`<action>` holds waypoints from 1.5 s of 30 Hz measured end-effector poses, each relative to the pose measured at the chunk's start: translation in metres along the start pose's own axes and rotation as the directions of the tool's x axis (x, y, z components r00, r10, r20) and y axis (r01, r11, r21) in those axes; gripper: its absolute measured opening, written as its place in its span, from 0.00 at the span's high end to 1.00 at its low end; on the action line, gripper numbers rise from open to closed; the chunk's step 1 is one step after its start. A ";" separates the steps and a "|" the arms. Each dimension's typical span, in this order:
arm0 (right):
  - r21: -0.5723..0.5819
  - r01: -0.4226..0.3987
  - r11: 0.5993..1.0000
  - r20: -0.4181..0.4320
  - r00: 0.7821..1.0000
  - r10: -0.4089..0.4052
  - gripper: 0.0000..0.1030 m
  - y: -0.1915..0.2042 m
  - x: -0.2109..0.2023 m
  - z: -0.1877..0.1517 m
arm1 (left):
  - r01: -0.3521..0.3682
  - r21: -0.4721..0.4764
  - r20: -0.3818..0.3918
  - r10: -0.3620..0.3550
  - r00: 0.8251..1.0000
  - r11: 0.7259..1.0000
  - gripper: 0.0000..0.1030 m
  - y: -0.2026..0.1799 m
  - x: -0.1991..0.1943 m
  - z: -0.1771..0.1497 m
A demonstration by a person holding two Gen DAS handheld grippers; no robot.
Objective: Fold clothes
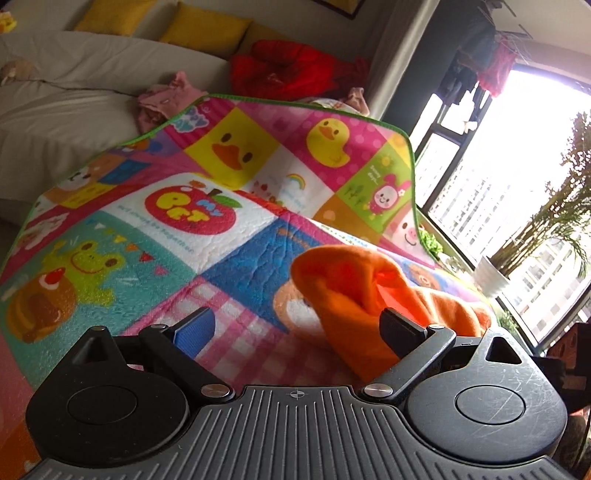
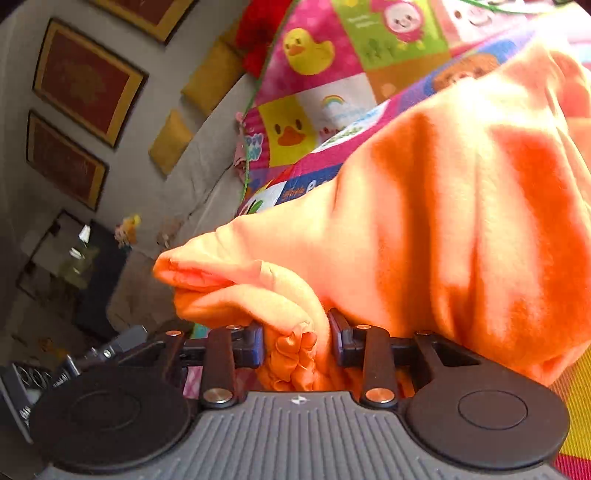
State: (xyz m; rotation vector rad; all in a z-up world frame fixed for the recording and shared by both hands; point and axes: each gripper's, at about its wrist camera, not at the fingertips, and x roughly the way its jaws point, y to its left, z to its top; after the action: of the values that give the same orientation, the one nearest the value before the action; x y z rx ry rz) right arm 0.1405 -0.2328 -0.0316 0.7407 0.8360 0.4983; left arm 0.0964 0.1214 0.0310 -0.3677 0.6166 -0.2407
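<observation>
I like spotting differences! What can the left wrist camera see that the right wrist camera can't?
Only the left wrist view shows the bright window, the potted plant and the open left gripper.

Only the right wrist view shows the framed pictures on the wall and the right gripper, its jaws closed on bunched orange cloth.

Both show the orange garment, the cartoon play mat, the yellow cushions and the red clothing.

One orange garment (image 2: 461, 206); one cartoon-printed mat (image 1: 207, 236) beneath it; two grippers, left (image 1: 295, 328) and right (image 2: 297, 343); three yellow cushions (image 2: 212, 75) at eleven o'clock in the right wrist view; three framed pictures (image 2: 86, 79) at ten o'clock; one white plant pot (image 1: 493, 278) at three o'clock.
</observation>
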 end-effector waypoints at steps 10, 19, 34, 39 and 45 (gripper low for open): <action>-0.767 0.345 0.541 0.274 0.939 -0.210 0.61 0.075 -0.002 -0.076 | 0.093 0.000 -0.124 -0.092 0.988 0.996 0.04 -0.045 0.077 0.008; -0.922 0.378 0.084 0.349 0.905 -0.245 0.22 0.103 0.057 -0.114 | 0.155 -0.079 -0.155 -0.166 0.974 0.985 0.05 -0.041 0.087 0.008; -0.901 0.358 0.246 0.290 0.917 -0.274 0.77 0.135 0.078 -0.086 | 0.135 -0.135 0.017 -0.134 0.991 0.982 0.05 0.013 0.026 0.029; -0.924 0.188 0.334 0.134 0.975 -0.177 0.79 0.167 0.065 -0.108 | 0.092 -0.157 0.079 -0.081 0.994 0.983 0.05 0.031 -0.002 0.043; -0.895 0.109 0.433 0.090 0.994 -0.063 0.80 0.188 0.025 -0.107 | 0.098 -0.106 0.162 -0.080 0.984 0.990 0.04 0.018 -0.036 0.058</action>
State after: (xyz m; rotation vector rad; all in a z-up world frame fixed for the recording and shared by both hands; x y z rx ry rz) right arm 0.0487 -0.0533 0.0495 -0.3197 0.4310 0.7392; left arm 0.1048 0.1648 0.0862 -0.5197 0.4599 -0.2599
